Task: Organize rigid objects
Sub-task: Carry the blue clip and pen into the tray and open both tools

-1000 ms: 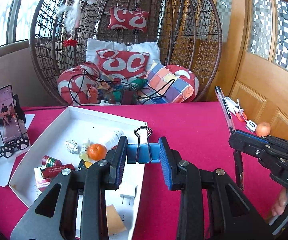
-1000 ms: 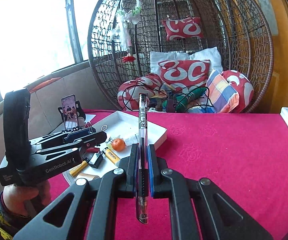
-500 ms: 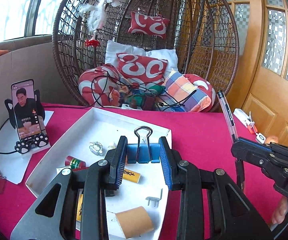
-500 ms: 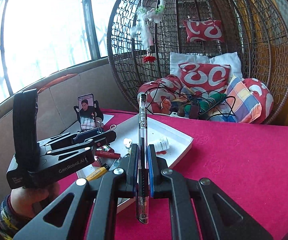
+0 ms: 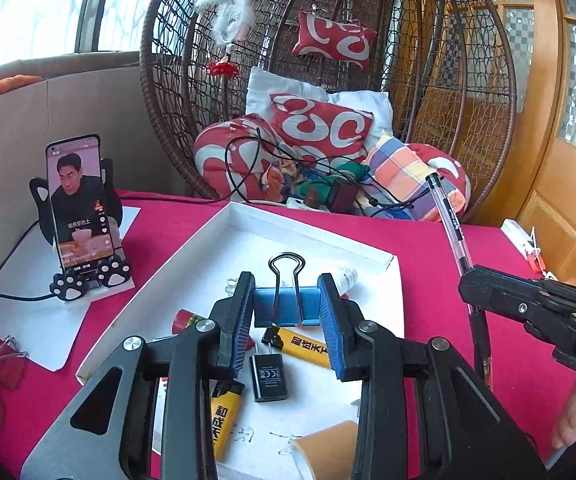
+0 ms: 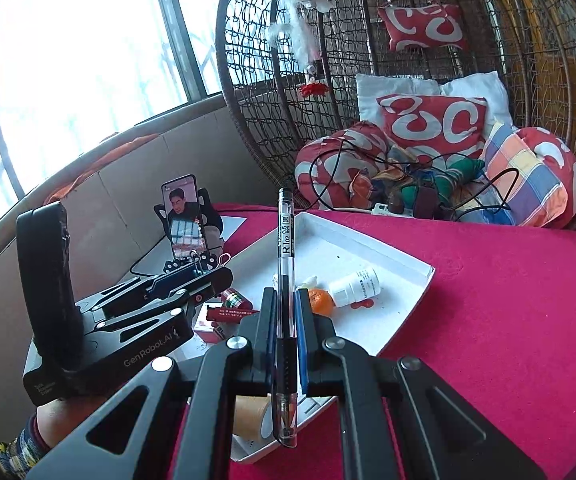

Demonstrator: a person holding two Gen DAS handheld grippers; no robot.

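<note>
I have the left tongs [image 5: 288, 312] closed on a blue binder clip [image 5: 278, 306], gripped across its body so the wire handles stand up clear of the pads. It hangs over the white tray [image 5: 391, 264], which already holds two yellow lighters [image 5: 301, 346], a black charger plug [image 5: 268, 376], a small red can [image 5: 186, 318], a white pill bottle [image 6: 357, 286] and an orange [image 6: 321, 300]. My right tongs [image 6: 286, 320] are fully pinched on a clear pen [image 6: 286, 248], clamped near its grip end and standing upright, above the tray's near edge. I judge both items are headed into the tray on the red tabletop [image 6: 487, 300].
</note>
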